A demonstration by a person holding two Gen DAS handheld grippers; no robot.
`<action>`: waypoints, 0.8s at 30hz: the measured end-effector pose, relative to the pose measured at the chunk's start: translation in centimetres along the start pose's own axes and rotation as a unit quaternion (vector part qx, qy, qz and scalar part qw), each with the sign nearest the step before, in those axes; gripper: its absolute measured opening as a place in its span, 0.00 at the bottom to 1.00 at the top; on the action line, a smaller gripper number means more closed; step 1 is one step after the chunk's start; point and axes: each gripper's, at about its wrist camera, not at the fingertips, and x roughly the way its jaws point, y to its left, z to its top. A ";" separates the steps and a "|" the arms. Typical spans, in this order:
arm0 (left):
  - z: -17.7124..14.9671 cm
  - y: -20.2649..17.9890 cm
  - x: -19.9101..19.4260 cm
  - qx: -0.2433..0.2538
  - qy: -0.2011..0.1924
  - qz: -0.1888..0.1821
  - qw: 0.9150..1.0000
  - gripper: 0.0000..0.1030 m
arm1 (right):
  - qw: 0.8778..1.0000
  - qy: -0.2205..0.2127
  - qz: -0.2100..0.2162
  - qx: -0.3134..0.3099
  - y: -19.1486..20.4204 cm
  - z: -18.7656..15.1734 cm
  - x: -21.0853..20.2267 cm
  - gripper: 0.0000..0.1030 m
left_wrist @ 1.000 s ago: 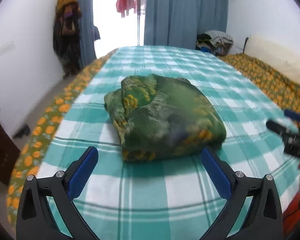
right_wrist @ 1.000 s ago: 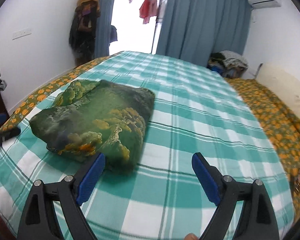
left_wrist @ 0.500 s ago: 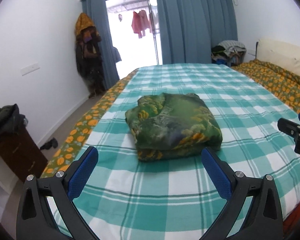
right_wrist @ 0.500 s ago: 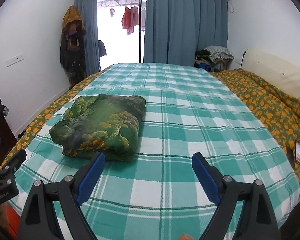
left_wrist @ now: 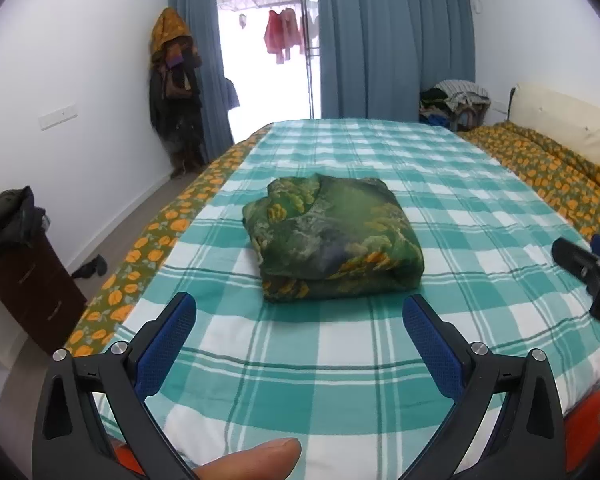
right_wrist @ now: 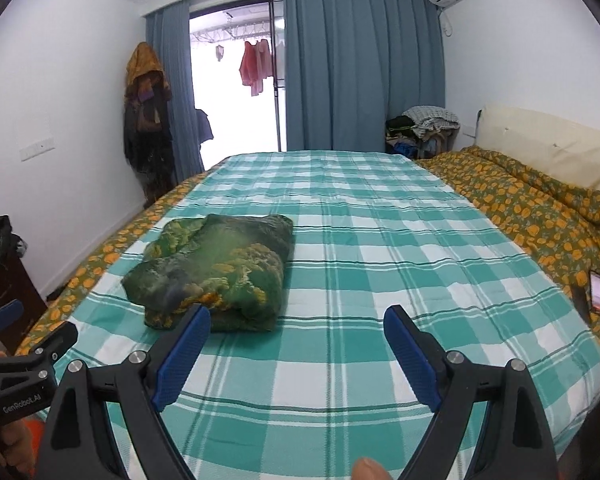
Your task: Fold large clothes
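Left hand-held gripper (left_wrist: 299, 316) and right hand-held gripper (right_wrist: 297, 326): two, both with jaws spread wide, holding nothing, apart from the one folded green garment (left_wrist: 332, 238) lying on the checked bed (left_wrist: 480, 216). One phone (right_wrist: 596, 292) lies right of the garment.

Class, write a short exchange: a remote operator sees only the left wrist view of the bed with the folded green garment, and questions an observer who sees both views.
Operator: I see the folded green garment on the bed. Is the right gripper carrying anything?
Observer: No, it is open and empty, above the checked sheet.
Operator: Is anything lying on the orange floral cover?
Observer: Yes, a phone lies there, near the bed's right edge.
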 end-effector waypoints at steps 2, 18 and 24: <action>0.1 -0.2 -0.3 0.004 -0.002 0.001 1.000 1.00 | 1.000 0.008 0.006 -0.004 0.2 -0.1 0.2 0.88; 0.1 -0.8 -1.0 -0.008 0.025 -0.022 0.999 1.00 | 0.998 0.028 -0.035 -0.052 2.6 -0.2 -1.4 0.88; -0.1 -1.1 -0.6 -0.008 0.041 -0.024 0.999 1.00 | 0.997 0.037 -0.041 -0.047 2.3 -0.4 -1.4 0.88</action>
